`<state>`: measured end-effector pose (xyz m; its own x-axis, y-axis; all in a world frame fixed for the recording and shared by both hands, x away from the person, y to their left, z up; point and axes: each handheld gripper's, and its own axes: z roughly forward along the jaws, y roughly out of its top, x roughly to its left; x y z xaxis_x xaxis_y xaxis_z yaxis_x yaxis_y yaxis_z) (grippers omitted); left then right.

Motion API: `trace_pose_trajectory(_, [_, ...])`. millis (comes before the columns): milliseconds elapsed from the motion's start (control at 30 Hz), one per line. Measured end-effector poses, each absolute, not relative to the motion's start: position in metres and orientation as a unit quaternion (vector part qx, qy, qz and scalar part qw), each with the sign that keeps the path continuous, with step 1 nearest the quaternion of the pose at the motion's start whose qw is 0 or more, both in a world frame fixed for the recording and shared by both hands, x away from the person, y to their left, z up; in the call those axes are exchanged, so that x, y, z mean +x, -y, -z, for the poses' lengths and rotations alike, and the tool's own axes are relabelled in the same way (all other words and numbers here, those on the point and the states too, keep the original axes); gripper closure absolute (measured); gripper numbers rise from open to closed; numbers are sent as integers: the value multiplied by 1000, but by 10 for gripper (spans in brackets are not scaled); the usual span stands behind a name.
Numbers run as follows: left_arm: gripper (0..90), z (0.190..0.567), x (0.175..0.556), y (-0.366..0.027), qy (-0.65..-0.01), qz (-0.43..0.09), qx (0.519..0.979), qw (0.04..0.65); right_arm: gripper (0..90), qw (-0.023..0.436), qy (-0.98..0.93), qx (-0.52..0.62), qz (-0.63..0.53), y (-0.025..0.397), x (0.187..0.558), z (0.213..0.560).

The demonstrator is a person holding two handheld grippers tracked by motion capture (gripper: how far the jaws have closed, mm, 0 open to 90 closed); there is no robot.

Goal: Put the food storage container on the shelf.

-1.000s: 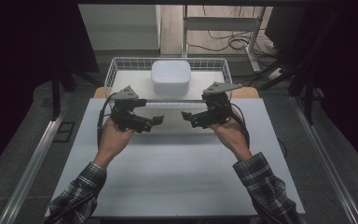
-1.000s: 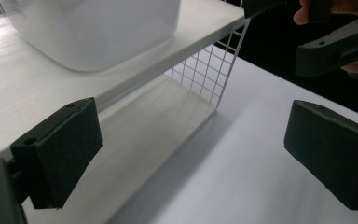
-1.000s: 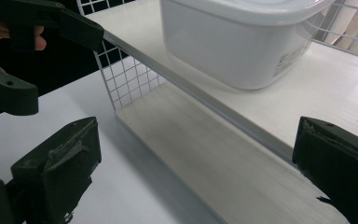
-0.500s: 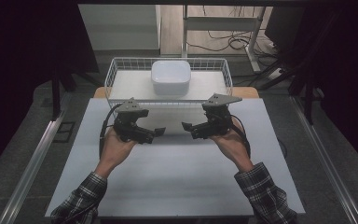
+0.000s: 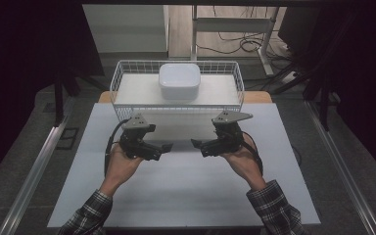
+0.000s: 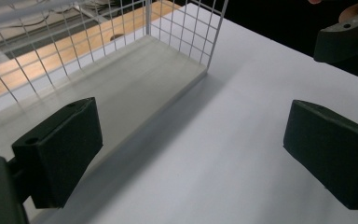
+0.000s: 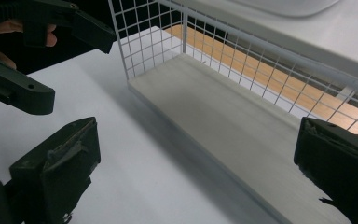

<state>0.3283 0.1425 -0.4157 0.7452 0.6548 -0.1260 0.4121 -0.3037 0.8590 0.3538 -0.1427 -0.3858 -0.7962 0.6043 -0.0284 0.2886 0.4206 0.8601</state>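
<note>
Two empty grippers, left gripper (image 5: 166, 147) and right gripper (image 5: 197, 143), jaws apart, near wire basket (image 5: 122, 78); white container (image 5: 178, 81) inside

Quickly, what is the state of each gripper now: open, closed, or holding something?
Left gripper: open, jaws wide apart, holding nothing.
Right gripper: open, jaws wide apart, holding nothing.

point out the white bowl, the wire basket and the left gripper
white bowl (image 5: 179, 81), high view, middle of its upturned base
wire basket (image 5: 118, 78), high view, left rim
left gripper (image 5: 168, 147), high view, between its jaw tips
</note>
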Motion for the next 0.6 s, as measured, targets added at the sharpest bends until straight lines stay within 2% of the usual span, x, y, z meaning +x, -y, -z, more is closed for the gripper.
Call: trace_pose_trajectory(600, [50,454,306,-143,-343,-115,796,485,0,157,-829,276,-460,147,337,422])
